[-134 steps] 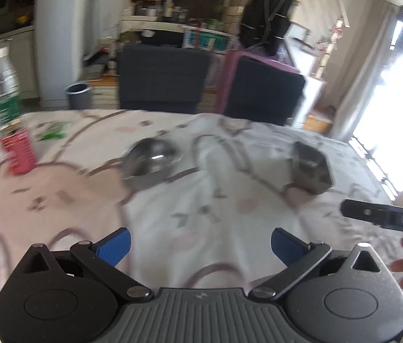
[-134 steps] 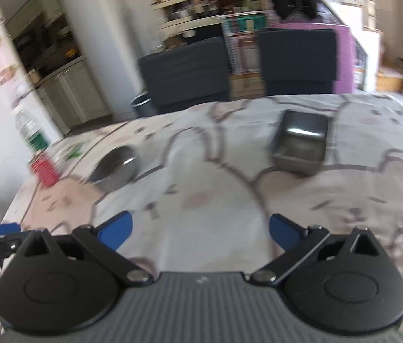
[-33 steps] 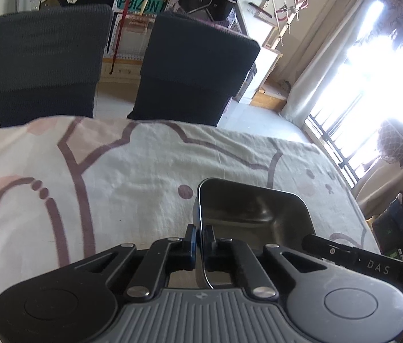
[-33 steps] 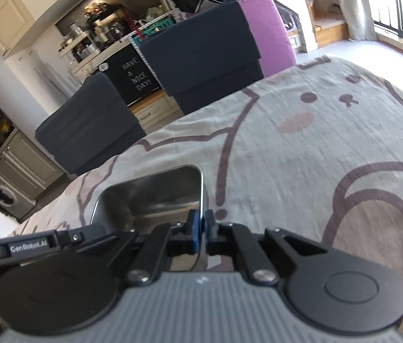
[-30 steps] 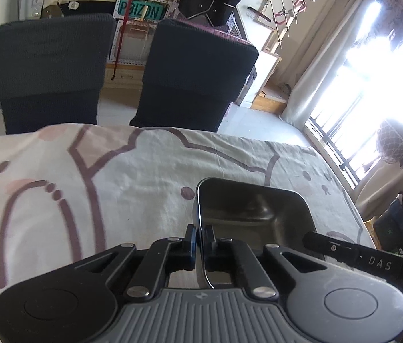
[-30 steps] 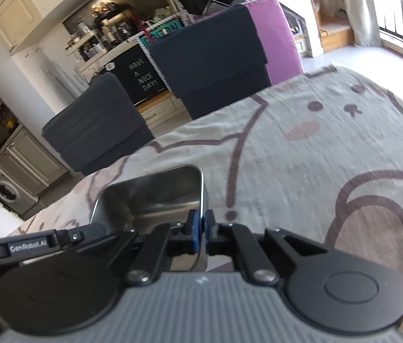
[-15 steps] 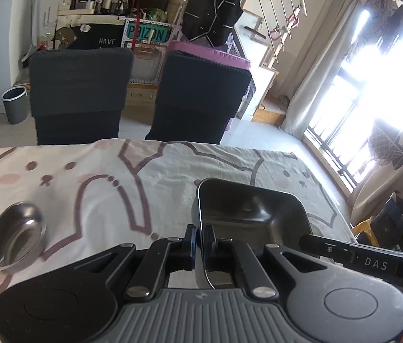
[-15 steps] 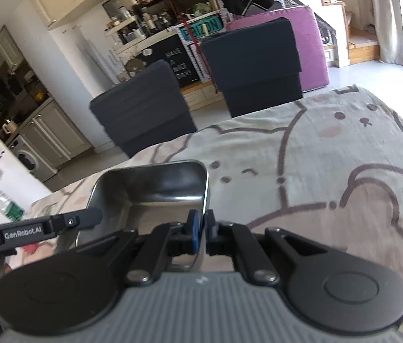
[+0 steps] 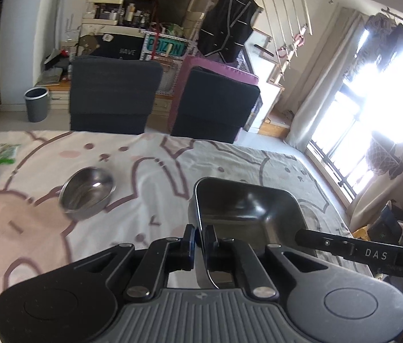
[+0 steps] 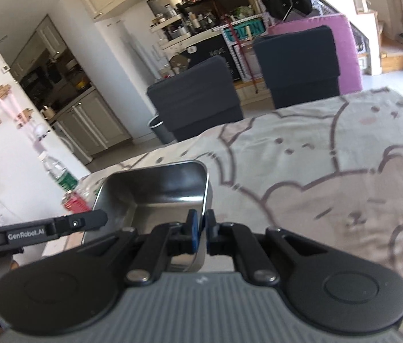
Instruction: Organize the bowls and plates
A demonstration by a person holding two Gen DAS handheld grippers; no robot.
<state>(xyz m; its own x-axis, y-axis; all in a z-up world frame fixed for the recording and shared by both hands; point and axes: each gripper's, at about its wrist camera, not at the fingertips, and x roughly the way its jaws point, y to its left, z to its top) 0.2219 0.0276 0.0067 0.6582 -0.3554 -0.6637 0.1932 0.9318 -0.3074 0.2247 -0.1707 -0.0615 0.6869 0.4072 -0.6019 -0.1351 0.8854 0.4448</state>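
Holding the square steel tray (image 9: 247, 208) up off the bench (image 9: 150, 171), with the left tool (image 9: 200, 237) pinching its left wall and the right tool (image 10: 200, 230) pinching its right wall. Swung away from the window end toward the round steel bowl (image 9: 87, 195), now in view. Probably meant for stacking there.

— Where's the rectangular steel tray (image 9: 247, 208)?

— Up off the bear-print tablecloth (image 9: 44, 228), open side up, roughly level, pinched by its left and right rims.

— And the round steel bowl (image 9: 87, 197)?

— Upright on that tablecloth, empty and shiny, well apart from the tray on its left.
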